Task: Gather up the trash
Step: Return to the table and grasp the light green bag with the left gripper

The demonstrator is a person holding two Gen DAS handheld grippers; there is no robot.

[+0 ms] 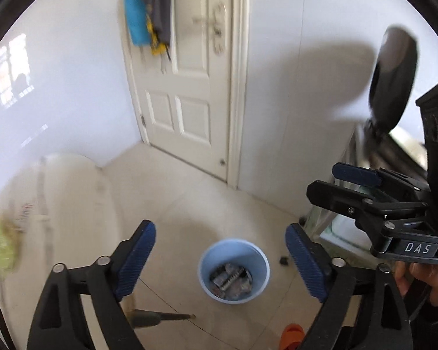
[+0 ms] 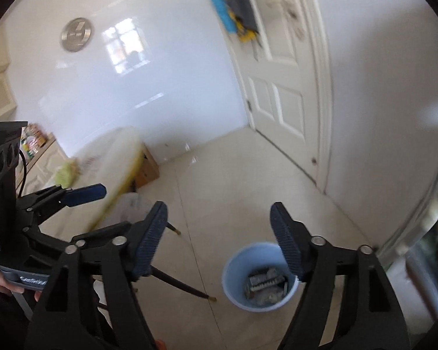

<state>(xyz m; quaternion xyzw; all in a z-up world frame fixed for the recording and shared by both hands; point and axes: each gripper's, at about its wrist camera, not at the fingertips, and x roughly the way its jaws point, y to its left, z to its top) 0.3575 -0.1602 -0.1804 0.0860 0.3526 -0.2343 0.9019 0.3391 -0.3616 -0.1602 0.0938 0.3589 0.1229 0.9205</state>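
Both the left gripper (image 1: 220,255) and right gripper (image 2: 219,239) hang with jaws spread, empty, above the blue bin (image 1: 233,268); lift clear without knocking it.

Left claw (image 1: 220,258) open wide, blue ribbed pads (image 1: 135,255) well apart, nothing between them, pitched downward. Right claw (image 2: 219,239) likewise spread, pads (image 2: 151,240) clear of each other and empty, tilted down too. Both held side by side, close together, each visible at the edge of the other's view. Right hand (image 1: 423,277) wrapped under its claw's body, fingers curled, dark sleeve below. Left hand (image 2: 5,287) gripping its handle from beneath, only fingertips showing.
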